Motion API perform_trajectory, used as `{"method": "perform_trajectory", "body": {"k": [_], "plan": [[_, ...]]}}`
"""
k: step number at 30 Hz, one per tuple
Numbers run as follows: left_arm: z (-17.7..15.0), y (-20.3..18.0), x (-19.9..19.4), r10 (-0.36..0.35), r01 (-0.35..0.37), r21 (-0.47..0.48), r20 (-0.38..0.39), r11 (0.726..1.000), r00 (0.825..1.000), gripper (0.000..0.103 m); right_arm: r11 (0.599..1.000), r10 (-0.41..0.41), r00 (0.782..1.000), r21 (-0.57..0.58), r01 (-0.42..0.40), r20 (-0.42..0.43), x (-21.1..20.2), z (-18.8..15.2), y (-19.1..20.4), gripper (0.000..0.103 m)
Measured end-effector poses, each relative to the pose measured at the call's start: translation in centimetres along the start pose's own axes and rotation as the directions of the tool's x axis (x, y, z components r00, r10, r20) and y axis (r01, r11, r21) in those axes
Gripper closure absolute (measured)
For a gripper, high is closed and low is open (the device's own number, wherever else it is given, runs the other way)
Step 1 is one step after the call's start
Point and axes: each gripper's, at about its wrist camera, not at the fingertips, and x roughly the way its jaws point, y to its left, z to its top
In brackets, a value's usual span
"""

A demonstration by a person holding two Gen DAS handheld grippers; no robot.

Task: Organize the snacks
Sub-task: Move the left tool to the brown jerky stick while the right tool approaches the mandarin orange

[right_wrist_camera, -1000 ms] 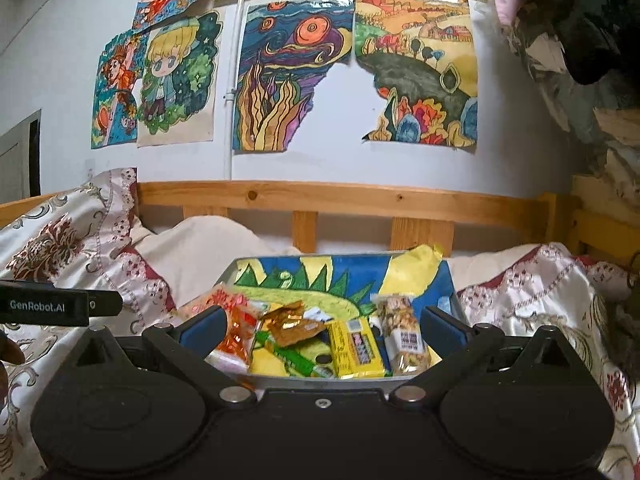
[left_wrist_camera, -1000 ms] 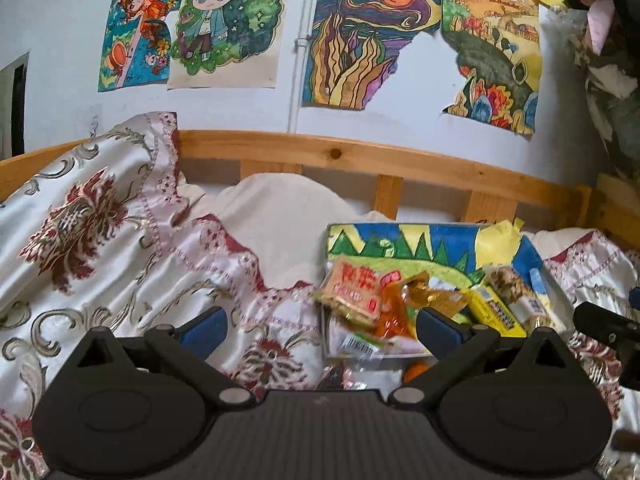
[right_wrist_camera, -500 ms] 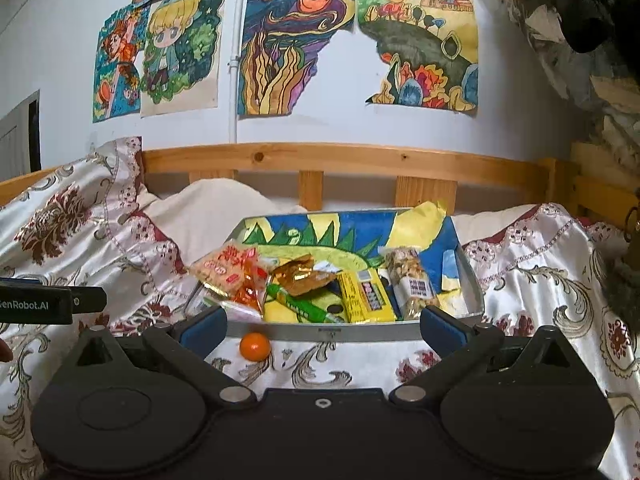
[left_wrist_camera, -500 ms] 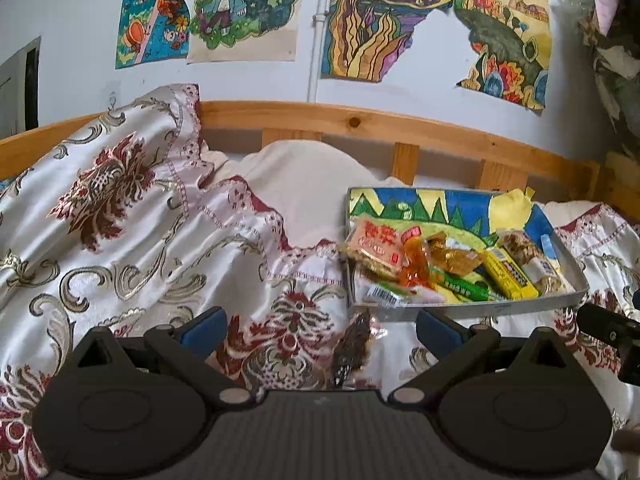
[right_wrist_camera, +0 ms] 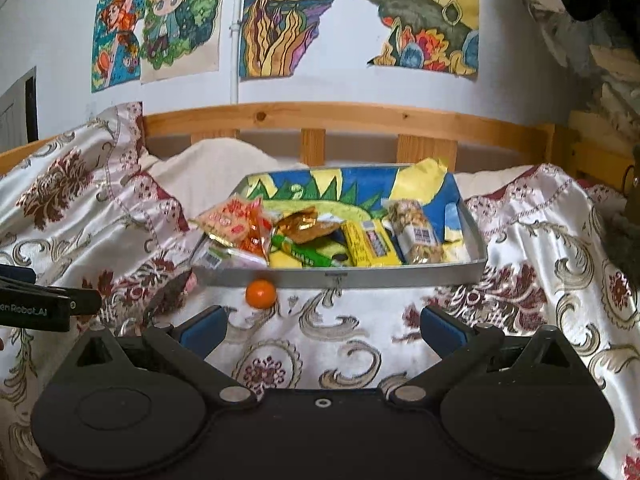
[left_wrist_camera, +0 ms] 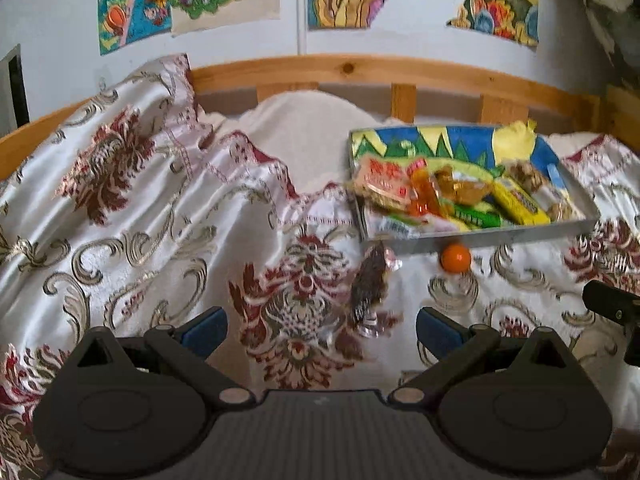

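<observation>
A grey tray (left_wrist_camera: 480, 237) (right_wrist_camera: 380, 274) lined with a painted sheet sits on the bed and holds several snack packets. A small orange ball-shaped snack (left_wrist_camera: 455, 257) (right_wrist_camera: 261, 293) lies on the bedspread just in front of the tray. A dark snack in clear wrapping (left_wrist_camera: 370, 280) (right_wrist_camera: 168, 290) lies left of it. My left gripper (left_wrist_camera: 320, 330) is open and empty, short of the dark snack. My right gripper (right_wrist_camera: 322, 330) is open and empty, short of the orange snack and the tray.
The bed is covered by a cream and red patterned spread (left_wrist_camera: 160, 220), bunched high at the left. A wooden headboard rail (right_wrist_camera: 340, 116) runs behind the tray, with drawings on the wall above. The other gripper shows at each view's edge (left_wrist_camera: 612, 308) (right_wrist_camera: 36, 308).
Both grippers have pulled back from the tray and tilted down. The orange snack and the dark wrapped snack in front of the tray have come into view. Both grippers stay open.
</observation>
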Motion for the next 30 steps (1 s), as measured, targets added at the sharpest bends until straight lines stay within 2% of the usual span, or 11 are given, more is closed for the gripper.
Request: {"method": "perform_trajectory", "body": {"k": [9, 30], "plan": [[-0.6, 0.3, 1.3, 0.003, -0.004, -0.001, -0.083, 1.0, 0.997, 0.001, 0.999, 0.024, 0.999, -0.025, -0.026, -0.049, 0.4, -1.2, 1.2, 0.001], [-0.6, 0.9, 1.8, 0.022, -0.025, -0.03, -0.112, 0.999, 0.993, 0.001, 0.997, 0.059, 0.993, -0.052, -0.064, -0.101, 1.3, -2.0, 3.1, 0.001]]}}
